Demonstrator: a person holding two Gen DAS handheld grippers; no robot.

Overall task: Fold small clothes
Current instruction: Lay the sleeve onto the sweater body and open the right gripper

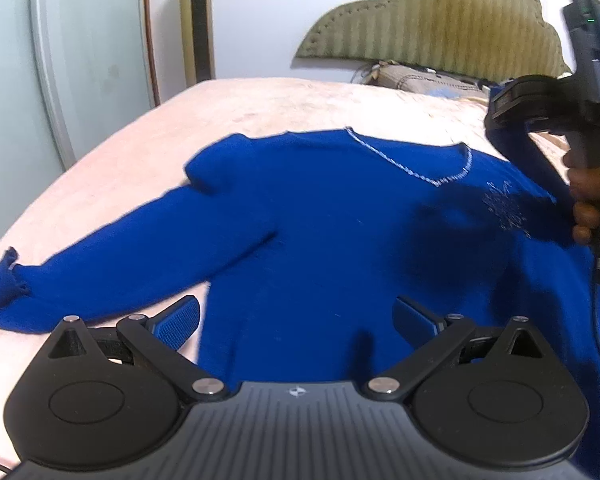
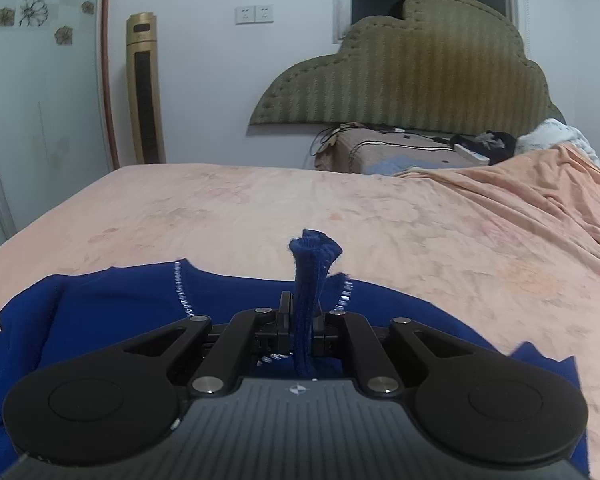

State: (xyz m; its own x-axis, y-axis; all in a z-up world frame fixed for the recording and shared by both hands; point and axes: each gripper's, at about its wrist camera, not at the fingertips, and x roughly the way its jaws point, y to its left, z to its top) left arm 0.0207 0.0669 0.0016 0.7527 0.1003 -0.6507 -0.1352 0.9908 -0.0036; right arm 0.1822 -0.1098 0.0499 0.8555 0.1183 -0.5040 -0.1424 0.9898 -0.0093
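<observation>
A small blue sweater (image 1: 320,232) with a silver-trimmed V neck lies spread on the pink bed (image 1: 260,104). Its left sleeve (image 1: 100,276) stretches out to the left. My left gripper (image 1: 296,316) is open, low over the sweater's lower body, fingers apart and holding nothing. My right gripper (image 2: 302,320) is shut on the blue right sleeve (image 2: 310,280), whose cuff sticks up between the fingers. In the left wrist view the right gripper (image 1: 512,120) holds that sleeve lifted above the sweater's right shoulder. The sweater's body (image 2: 100,300) shows below it in the right wrist view.
An olive padded headboard (image 2: 400,76) stands at the bed's far end, with a pillow and small items (image 2: 400,152) below it. A gold tower fan (image 2: 144,88) stands by the wall at left. A rumpled pink blanket (image 2: 540,200) lies at right.
</observation>
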